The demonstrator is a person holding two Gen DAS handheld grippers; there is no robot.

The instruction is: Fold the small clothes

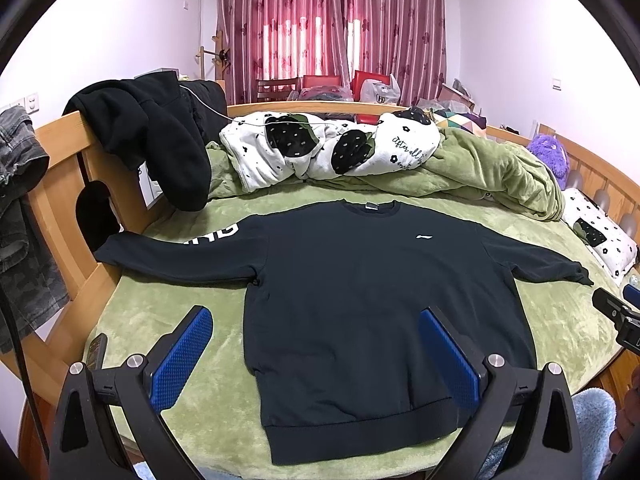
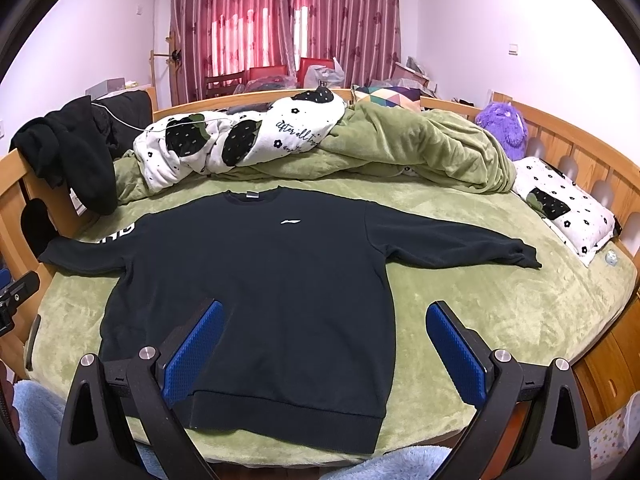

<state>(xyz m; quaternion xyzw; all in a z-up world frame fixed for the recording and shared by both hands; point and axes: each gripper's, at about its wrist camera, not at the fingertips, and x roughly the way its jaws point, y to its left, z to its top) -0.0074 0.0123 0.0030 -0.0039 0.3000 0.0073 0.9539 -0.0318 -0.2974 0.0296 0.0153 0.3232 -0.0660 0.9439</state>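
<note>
A dark navy sweatshirt (image 1: 352,300) lies flat, face up, on the green bed cover, both sleeves spread out sideways, hem toward me. It also shows in the right wrist view (image 2: 260,300). My left gripper (image 1: 316,316) is open and empty, held above the sweatshirt's lower left part, its blue pads (image 1: 180,360) wide apart. My right gripper (image 2: 324,312) is open and empty above the lower right part of the sweatshirt. The tip of the right gripper shows at the right edge of the left wrist view (image 1: 616,312).
A bunched green blanket (image 1: 492,168) and a white patterned quilt (image 1: 320,144) lie at the far side of the bed. Black clothes (image 1: 156,136) hang over the wooden bed rail (image 1: 60,184) on the left. A white pillow (image 2: 560,204) and a purple plush (image 2: 504,124) sit at the right.
</note>
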